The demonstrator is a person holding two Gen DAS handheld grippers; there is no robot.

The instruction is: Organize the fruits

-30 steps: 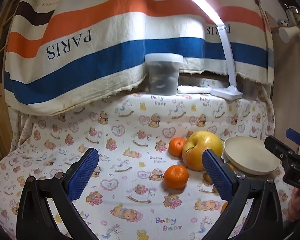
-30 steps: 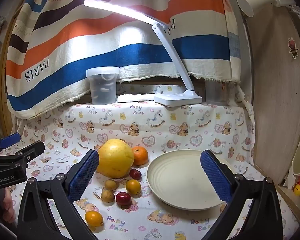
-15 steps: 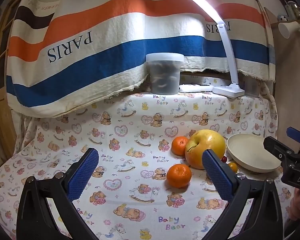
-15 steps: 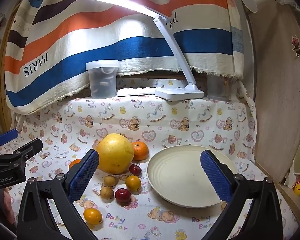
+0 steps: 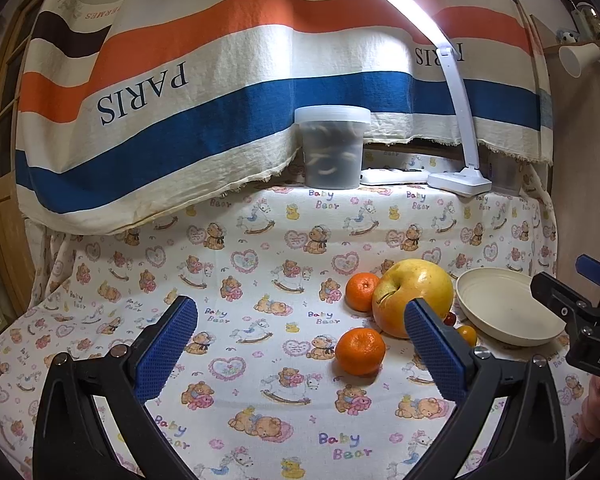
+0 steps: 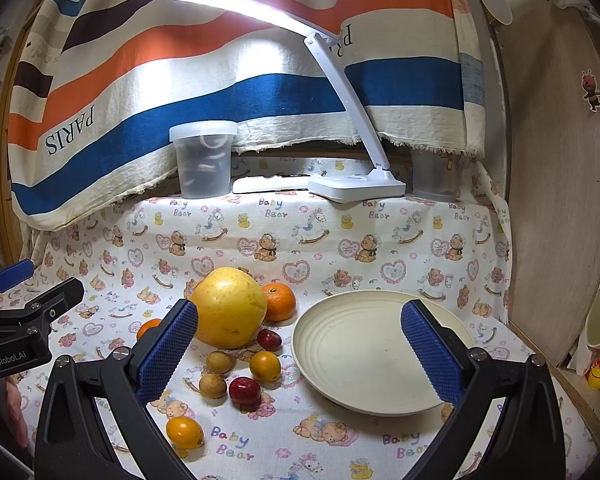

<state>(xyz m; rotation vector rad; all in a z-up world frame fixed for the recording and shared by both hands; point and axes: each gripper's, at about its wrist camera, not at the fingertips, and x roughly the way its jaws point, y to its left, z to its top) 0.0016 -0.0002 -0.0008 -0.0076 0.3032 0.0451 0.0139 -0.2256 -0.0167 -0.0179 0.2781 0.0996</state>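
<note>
Left gripper hangs low over the counter, jaws spread, empty. Fruits bunch around the pomelo, left of the bare plate. Right gripper hovers level, jaws spread wide too.

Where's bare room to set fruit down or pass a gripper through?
The plate is bare. Open cloth lies left of the near orange, toward the striped drape. It is crowded between the big yellow fruit and the plate, where the small fruits cluster.
</note>
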